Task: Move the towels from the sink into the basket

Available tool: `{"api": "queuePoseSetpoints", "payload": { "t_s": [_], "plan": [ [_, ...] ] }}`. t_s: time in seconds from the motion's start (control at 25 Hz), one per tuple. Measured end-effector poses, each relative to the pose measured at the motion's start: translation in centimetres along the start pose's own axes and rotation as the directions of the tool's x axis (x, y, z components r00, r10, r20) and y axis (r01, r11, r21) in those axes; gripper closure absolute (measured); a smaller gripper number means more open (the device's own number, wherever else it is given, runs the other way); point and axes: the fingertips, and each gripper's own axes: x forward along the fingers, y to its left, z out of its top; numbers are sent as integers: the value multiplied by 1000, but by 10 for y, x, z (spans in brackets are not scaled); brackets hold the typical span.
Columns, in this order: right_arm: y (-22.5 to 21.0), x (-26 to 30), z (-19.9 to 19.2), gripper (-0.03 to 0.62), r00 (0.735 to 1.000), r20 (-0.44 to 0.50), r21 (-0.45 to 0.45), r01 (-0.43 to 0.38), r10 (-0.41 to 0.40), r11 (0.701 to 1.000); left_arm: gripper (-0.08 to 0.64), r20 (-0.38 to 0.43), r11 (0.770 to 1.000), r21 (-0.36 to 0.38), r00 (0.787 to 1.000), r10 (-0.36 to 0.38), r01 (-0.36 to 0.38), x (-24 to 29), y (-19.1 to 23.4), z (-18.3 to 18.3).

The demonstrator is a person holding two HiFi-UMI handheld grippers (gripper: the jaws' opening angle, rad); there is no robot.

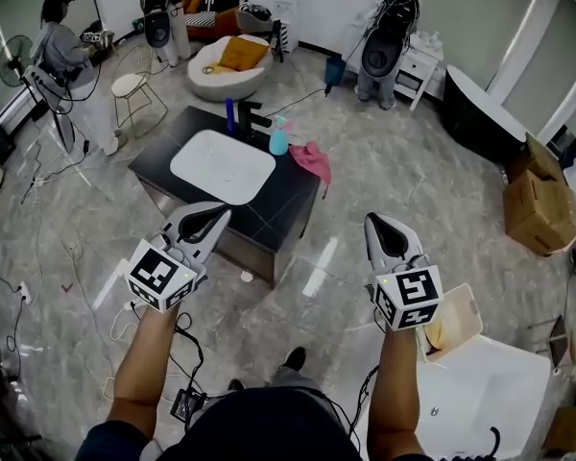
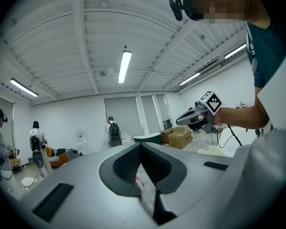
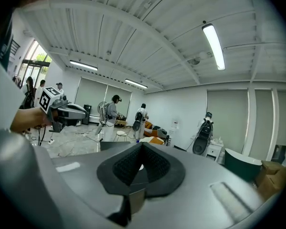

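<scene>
A black counter point(image 1: 288, 209) with a white sink point(image 1: 223, 166) stands on the floor ahead of me. A pink towel point(image 1: 312, 158) lies on the counter's right corner, hanging over the edge, beside a blue spray bottle point(image 1: 279, 140). No towel shows inside the sink. My left gripper point(image 1: 219, 215) is shut and empty, its tip over the counter's near edge. My right gripper point(image 1: 374, 221) is shut and empty too, held over the floor right of the counter. A white basket point(image 1: 451, 323) with something yellowish in it sits low at the right, beside my right hand.
A black faucet point(image 1: 252, 115) and a dark bottle point(image 1: 230, 115) stand behind the sink. Several people with gear stand at the back. Cardboard boxes point(image 1: 538, 200) sit at the right, a dark tub point(image 1: 480, 113) behind them. Cables trail over the floor at the left. A white stool point(image 1: 130, 86) stands further back.
</scene>
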Motion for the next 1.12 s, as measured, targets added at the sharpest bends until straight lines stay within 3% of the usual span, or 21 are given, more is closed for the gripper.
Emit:
{"api": "queuePoseSetpoints", "payload": {
  "t_s": [0.64,1.12],
  "plan": [
    [-82,45,-17,583,994,34,36,-109,108,993,554,-62,995,36,994,95,-93,81,0,10],
    [-122,46,-42,583,999,-10,61,-35,35,998,554,-57,999,25,998,35,-34,141,21,5]
  ]
}}
